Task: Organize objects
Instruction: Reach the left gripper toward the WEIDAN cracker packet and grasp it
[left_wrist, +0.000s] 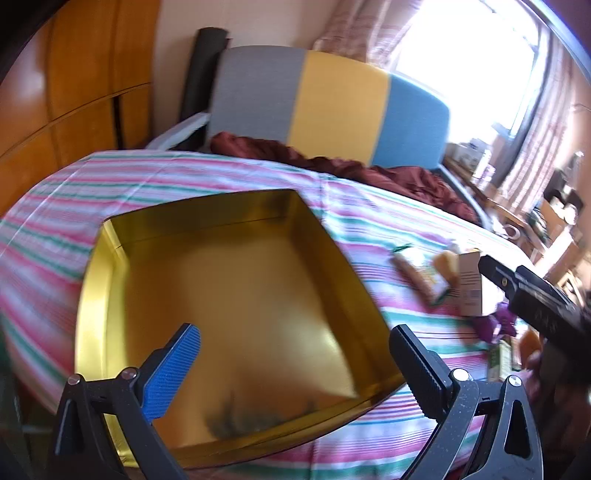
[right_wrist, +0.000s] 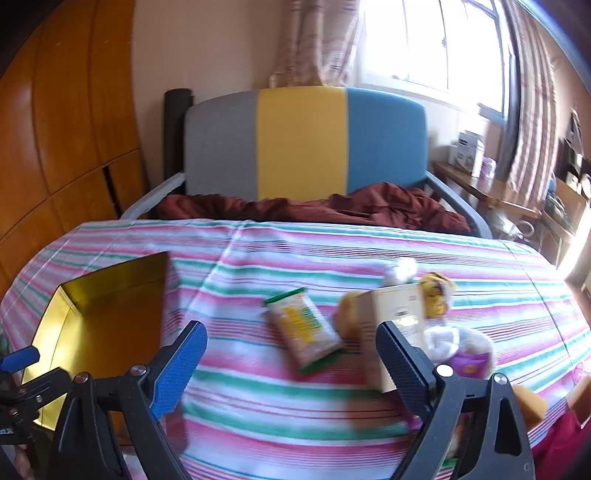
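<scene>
The gold tin (left_wrist: 236, 317) is lying open on the striped bed sheet (right_wrist: 295, 251) — my left tool (left_wrist: 295, 365) is hovering over it, jaws spread, gripping nothing. The snack packet (right_wrist: 304, 330) and cardboard box (right_wrist: 391, 314) are sitting right of the tin — my right tool (right_wrist: 291, 363) is hanging released above them.

Daylight is pouring in from the window (right_wrist: 436, 40) at the upper right of both views, blowing it out to white. Glare is bouncing off the gold tin (left_wrist: 236, 295) and the wooden wardrobe (left_wrist: 74, 74) on the left. Motion blur is smearing the striped sheet (right_wrist: 295, 402) and the packets (right_wrist: 303, 328) near its right edge. The fisheye lenses are bending everything near the frame edges, and the corners are darkening.
</scene>
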